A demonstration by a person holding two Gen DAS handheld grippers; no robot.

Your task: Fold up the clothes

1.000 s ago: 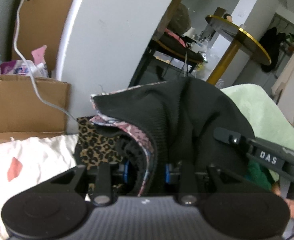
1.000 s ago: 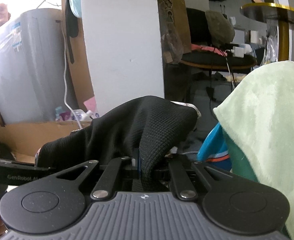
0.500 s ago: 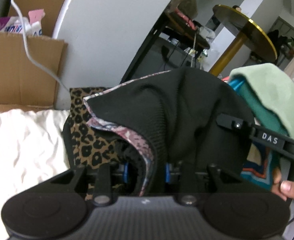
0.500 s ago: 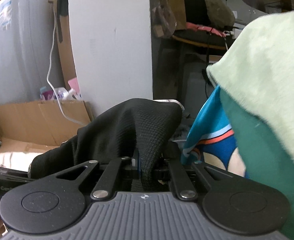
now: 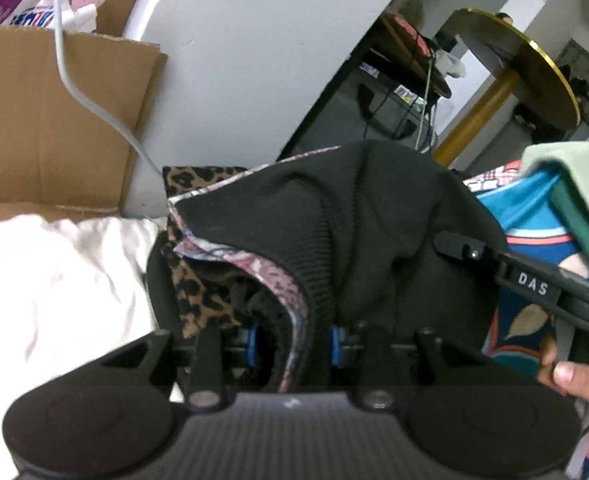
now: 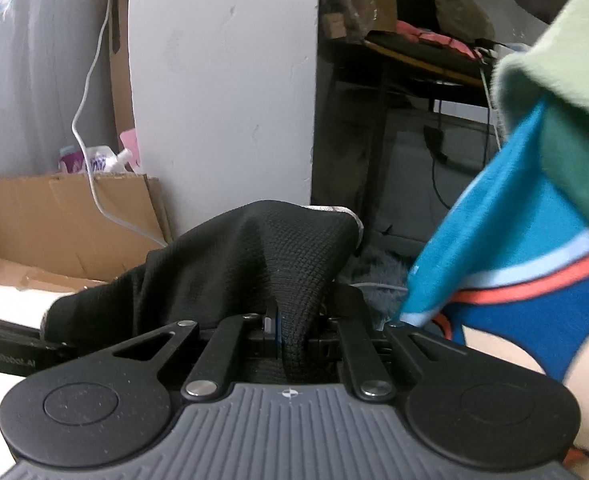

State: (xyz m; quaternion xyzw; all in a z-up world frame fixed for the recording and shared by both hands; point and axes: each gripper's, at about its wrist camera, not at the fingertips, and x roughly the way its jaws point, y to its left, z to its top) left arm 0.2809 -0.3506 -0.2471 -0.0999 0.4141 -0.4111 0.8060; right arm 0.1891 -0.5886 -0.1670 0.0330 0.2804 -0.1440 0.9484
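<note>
Both tongs clamp the black knit garment (image 5: 374,232): left tongs (image 5: 292,340) on a thick bunched hem, right tongs (image 6: 292,332) pinched thin; held above white bedding (image 5: 62,280), lower both evenly, edge taut.

White crumpled sheet (image 5: 54,280) is covering the surface at left; a leopard-print cloth (image 5: 198,300) is lying on it, w/ clothes piled at right.
</note>
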